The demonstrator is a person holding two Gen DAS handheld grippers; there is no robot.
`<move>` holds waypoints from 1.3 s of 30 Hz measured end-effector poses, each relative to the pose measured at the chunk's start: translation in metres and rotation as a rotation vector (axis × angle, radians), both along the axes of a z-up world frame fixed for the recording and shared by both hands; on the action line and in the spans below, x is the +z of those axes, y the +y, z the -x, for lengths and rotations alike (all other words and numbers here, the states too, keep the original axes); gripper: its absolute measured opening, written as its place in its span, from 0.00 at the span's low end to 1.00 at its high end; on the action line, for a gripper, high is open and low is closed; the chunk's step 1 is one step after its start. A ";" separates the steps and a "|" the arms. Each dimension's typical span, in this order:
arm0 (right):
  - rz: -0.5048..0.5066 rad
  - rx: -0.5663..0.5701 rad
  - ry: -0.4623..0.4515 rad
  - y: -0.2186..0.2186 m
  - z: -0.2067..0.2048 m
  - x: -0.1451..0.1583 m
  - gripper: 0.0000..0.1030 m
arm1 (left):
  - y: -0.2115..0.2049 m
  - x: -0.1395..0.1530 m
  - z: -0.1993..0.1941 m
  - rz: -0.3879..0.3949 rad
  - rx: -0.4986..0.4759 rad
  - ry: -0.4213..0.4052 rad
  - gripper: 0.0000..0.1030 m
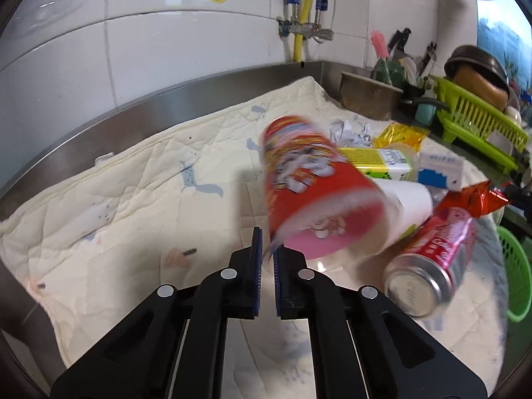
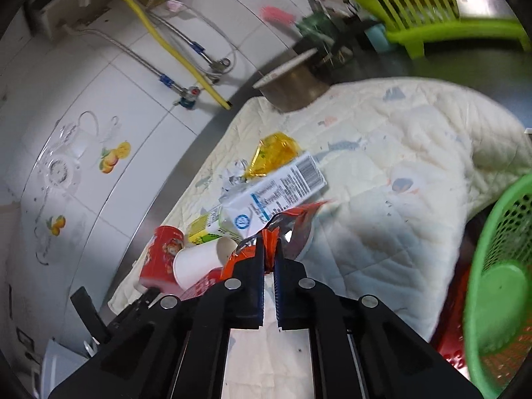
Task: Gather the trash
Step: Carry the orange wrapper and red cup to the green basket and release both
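Evidently both pickups are underway. The left claw [image 1: 267, 252] is pinching the rim of a tall red printed paper snack cup [image 1: 309, 183], tilted and blurred above the cream quilted mat [image 1: 133, 183]. Right of the cup, the right claw [image 2: 269, 249] is clamping a crinkled red foil wrapper [image 2: 292, 222]. Next, I judge, each needs carrying right to the green mesh basket [image 2: 498, 266].

Bare quilt [image 1: 133, 179] lies open on the left; cans [image 1: 429, 259], cartons [image 1: 382, 163] and wrappers [image 1: 402, 136] crowd the right.
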State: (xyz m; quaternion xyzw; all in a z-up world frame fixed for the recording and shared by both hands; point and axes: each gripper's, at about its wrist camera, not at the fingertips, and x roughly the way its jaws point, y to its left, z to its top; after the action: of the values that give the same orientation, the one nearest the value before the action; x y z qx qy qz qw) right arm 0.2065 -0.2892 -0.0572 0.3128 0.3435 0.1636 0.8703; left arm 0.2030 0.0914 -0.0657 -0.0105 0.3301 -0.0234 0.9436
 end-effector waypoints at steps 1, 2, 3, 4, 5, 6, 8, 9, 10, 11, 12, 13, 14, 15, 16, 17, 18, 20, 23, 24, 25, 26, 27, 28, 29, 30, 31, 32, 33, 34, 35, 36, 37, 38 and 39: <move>0.010 -0.002 -0.017 -0.002 0.006 0.005 0.05 | 0.001 0.003 0.005 0.010 0.002 -0.008 0.03; 0.011 -0.002 -0.027 -0.004 0.011 0.009 0.05 | 0.002 0.006 0.012 0.016 0.013 -0.016 0.03; 0.014 -0.001 -0.039 -0.006 0.016 0.014 0.04 | 0.003 0.008 0.016 0.022 0.017 -0.018 0.03; 0.021 -0.002 -0.049 -0.008 0.021 0.018 0.04 | 0.004 0.010 0.021 0.039 0.017 -0.018 0.03; 0.044 -0.007 -0.064 -0.011 0.029 0.024 0.04 | 0.005 0.012 0.026 0.053 0.020 -0.018 0.03; 0.065 -0.011 -0.076 -0.014 0.035 0.028 0.04 | 0.006 0.013 0.030 0.057 0.023 -0.020 0.03; 0.100 -0.025 -0.098 -0.021 0.048 0.035 0.04 | 0.006 0.017 0.038 0.059 0.032 -0.022 0.03; 0.118 -0.031 -0.105 -0.025 0.055 0.037 0.04 | 0.007 0.018 0.041 0.065 0.032 -0.024 0.03; 0.136 -0.038 -0.109 -0.029 0.061 0.039 0.04 | 0.007 0.020 0.044 0.071 0.034 -0.029 0.03; 0.158 -0.050 -0.115 -0.034 0.070 0.040 0.04 | 0.008 0.023 0.047 0.083 0.039 -0.030 0.03; 0.183 -0.062 -0.123 -0.039 0.079 0.042 0.04 | 0.008 0.024 0.050 0.092 0.038 -0.029 0.03; 0.205 -0.072 -0.126 -0.042 0.084 0.042 0.04 | 0.008 0.027 0.053 0.105 0.034 -0.031 0.03; 0.241 -0.095 -0.124 -0.048 0.092 0.041 0.04 | 0.006 0.031 0.058 0.117 0.024 -0.039 0.03; 0.271 -0.112 -0.118 -0.054 0.099 0.039 0.04 | 0.004 0.034 0.061 0.116 0.016 -0.047 0.03; 0.292 -0.121 -0.111 -0.057 0.103 0.036 0.04 | -0.001 0.039 0.066 0.111 0.006 -0.059 0.03; 0.330 -0.140 -0.097 -0.063 0.109 0.031 0.04 | -0.004 0.043 0.070 0.109 -0.004 -0.071 0.03; 0.363 -0.155 -0.080 -0.068 0.112 0.024 0.04 | -0.010 0.050 0.076 0.109 -0.021 -0.087 0.03; 0.416 -0.185 -0.033 -0.082 0.120 0.008 0.04 | -0.020 0.062 0.084 0.105 -0.046 -0.112 0.03; 0.476 -0.230 0.017 -0.100 0.127 -0.012 0.04 | -0.043 0.083 0.096 0.118 -0.107 -0.155 0.03; 0.486 -0.237 0.037 -0.107 0.128 -0.019 0.05 | -0.049 0.089 0.097 0.131 -0.129 -0.163 0.03; 0.487 -0.238 0.055 -0.112 0.130 -0.025 0.05 | -0.058 0.094 0.098 0.149 -0.160 -0.167 0.03; 0.490 -0.251 0.078 -0.119 0.132 -0.033 0.05 | -0.069 0.099 0.100 0.161 -0.191 -0.168 0.03; 0.496 -0.259 0.095 -0.125 0.134 -0.039 0.08 | -0.080 0.102 0.101 0.163 -0.219 -0.170 0.03; 0.496 -0.257 0.111 -0.130 0.135 -0.046 0.10 | -0.092 0.104 0.102 0.164 -0.248 -0.172 0.03; 0.492 -0.267 0.120 -0.135 0.138 -0.051 0.12 | -0.108 0.106 0.103 0.164 -0.284 -0.172 0.03; 0.491 -0.274 0.125 -0.137 0.140 -0.055 0.16 | -0.118 0.106 0.104 0.167 -0.306 -0.171 0.03; 0.487 -0.274 0.135 -0.141 0.142 -0.059 0.17 | -0.133 0.106 0.104 0.177 -0.339 -0.165 0.03; 0.481 -0.284 0.139 -0.145 0.145 -0.062 0.18 | -0.151 0.105 0.103 0.181 -0.371 -0.156 0.03; 0.474 -0.287 0.140 -0.147 0.147 -0.062 0.22 | -0.164 0.104 0.103 0.183 -0.393 -0.151 0.03; 0.465 -0.283 0.138 -0.151 0.150 -0.063 0.30 | -0.180 0.102 0.102 0.190 -0.423 -0.139 0.03; 0.465 -0.289 0.134 -0.153 0.153 -0.062 0.34 | -0.197 0.099 0.102 0.196 -0.452 -0.124 0.03; 0.471 -0.296 0.130 -0.155 0.156 -0.062 0.37 | -0.210 0.095 0.101 0.198 -0.476 -0.113 0.03; 0.485 -0.298 0.124 -0.157 0.160 -0.061 0.38 | -0.226 0.091 0.100 0.200 -0.502 -0.103 0.03; 0.496 -0.302 0.118 -0.158 0.162 -0.058 0.39 | -0.237 0.088 0.098 0.199 -0.519 -0.092 0.03; 0.506 -0.312 0.111 -0.161 0.167 -0.056 0.43 | -0.254 0.083 0.098 0.204 -0.549 -0.073 0.03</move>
State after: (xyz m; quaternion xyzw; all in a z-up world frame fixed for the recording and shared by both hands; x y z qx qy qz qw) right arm 0.0400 -0.4498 -0.1130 0.1435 0.3681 -0.0803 0.9151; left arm 0.1052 -0.1630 0.0169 -0.0148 0.2826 -0.3110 0.9073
